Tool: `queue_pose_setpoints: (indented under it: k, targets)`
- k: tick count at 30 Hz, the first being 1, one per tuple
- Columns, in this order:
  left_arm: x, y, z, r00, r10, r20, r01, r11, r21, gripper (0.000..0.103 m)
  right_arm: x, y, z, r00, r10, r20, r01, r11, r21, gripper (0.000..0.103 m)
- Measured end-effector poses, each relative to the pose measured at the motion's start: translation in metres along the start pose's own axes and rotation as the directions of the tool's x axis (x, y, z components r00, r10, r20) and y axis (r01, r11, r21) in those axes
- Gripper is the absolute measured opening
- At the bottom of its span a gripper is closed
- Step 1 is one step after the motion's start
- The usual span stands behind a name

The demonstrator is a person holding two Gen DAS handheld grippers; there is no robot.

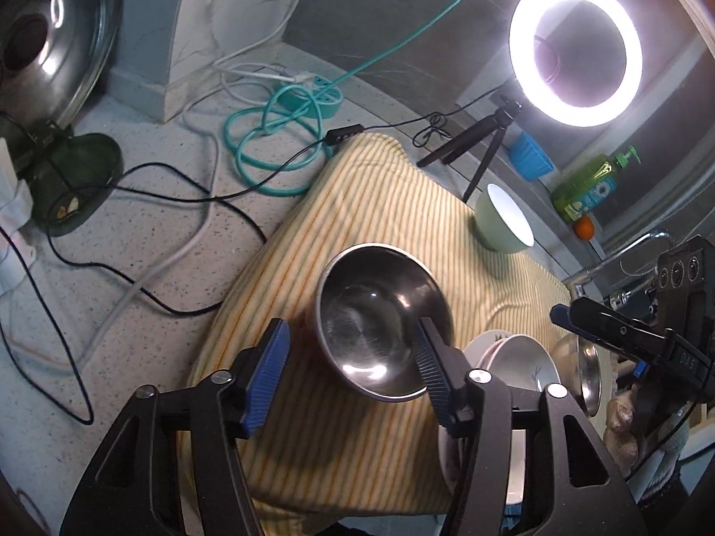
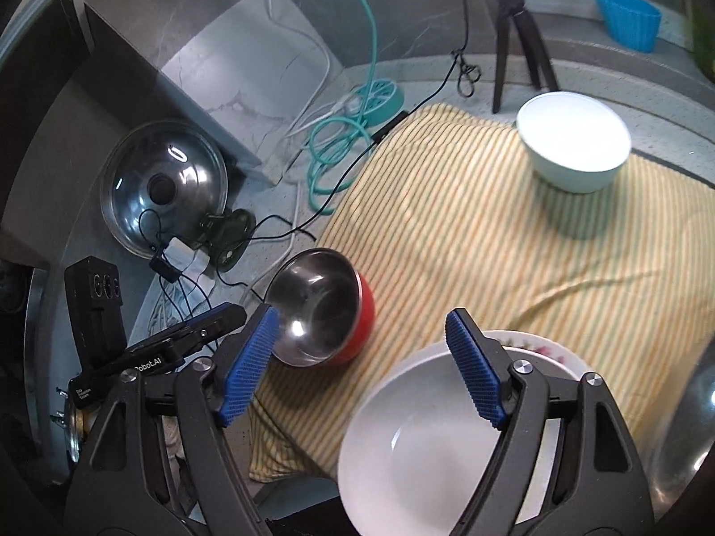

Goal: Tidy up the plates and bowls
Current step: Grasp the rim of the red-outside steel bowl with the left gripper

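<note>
Left claw (image 1: 351, 362) spread wide, one blue pad inside the steel bowl (image 1: 382, 317), the other outside its rim at lower centre of the left wrist view; nothing pinched yet, bowl tilted on the striped cloth (image 1: 380, 196). Same bowl in the right wrist view at centre left, red outside (image 2: 362, 312), steel inside, leaning toward the counter (image 1: 156, 241).

Right claw (image 2: 362, 357) likewise wide and holding nothing, hovering above a white bowl (image 2: 415, 437) at lower centre, nested on a flowered plate (image 2: 558, 353). Pale green bowl (image 2: 574, 143) alone at upper right of that view, well apart from the rest. Another steel dish (image 1: 587, 370) partly visible at lower right of the left wrist view, beside the stack.

Judged partway: one stack begun, the red bowl and the green bowl apparently left to gather.
</note>
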State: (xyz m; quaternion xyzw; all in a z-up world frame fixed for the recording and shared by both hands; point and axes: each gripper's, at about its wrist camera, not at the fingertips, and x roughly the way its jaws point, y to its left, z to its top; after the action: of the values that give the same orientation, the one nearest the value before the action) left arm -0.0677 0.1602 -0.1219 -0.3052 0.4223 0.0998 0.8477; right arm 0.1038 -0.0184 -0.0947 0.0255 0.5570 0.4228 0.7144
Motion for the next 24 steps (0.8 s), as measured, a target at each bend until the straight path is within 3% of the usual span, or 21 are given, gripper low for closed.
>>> queue_pose_setpoints:
  k: [2, 4, 12, 20, 22, 24]
  targets:
    - [0.003, 0.005, 0.0, 1.0, -0.006, -0.006, 0.006, 1.0, -0.008, 0.045, 0.012, 0.003, 0.001, 1.0, -0.002, -0.02, 0.002, 1.0, -0.009, 0.078]
    - [0.007, 0.009, 0.0, 1.0, -0.018, -0.018, 0.017, 1.0, -0.021, 0.042, 0.026, 0.004, 0.003, 0.999, -0.005, -0.049, 0.005, 1.0, -0.014, 0.067]
    - [0.019, 0.014, 0.003, 0.998, -0.036, -0.052, 0.034, 0.999, -0.03, 0.033, 0.064, -0.001, 0.001, 0.991, -0.022, -0.135, 0.022, 1.0, -0.002, 0.045]
    - [0.03, 0.015, 0.005, 0.996, -0.045, -0.075, 0.042, 0.999, -0.035, 0.026, 0.08, 0.0, 0.002, 0.985, -0.047, -0.164, 0.045, 0.999, -0.013, 0.04]
    - [0.032, 0.016, 0.004, 0.996, -0.048, -0.081, 0.045, 0.998, -0.037, 0.024, 0.084, -0.001, 0.001, 0.984, -0.04, -0.175, 0.039, 0.999, -0.012, 0.029]
    - [0.033, 0.016, 0.004, 0.995, -0.048, -0.086, 0.045, 0.998, -0.036, 0.021, 0.087, 0.001, 0.001, 0.983, -0.042, -0.182, 0.039, 0.999, -0.017, 0.026]
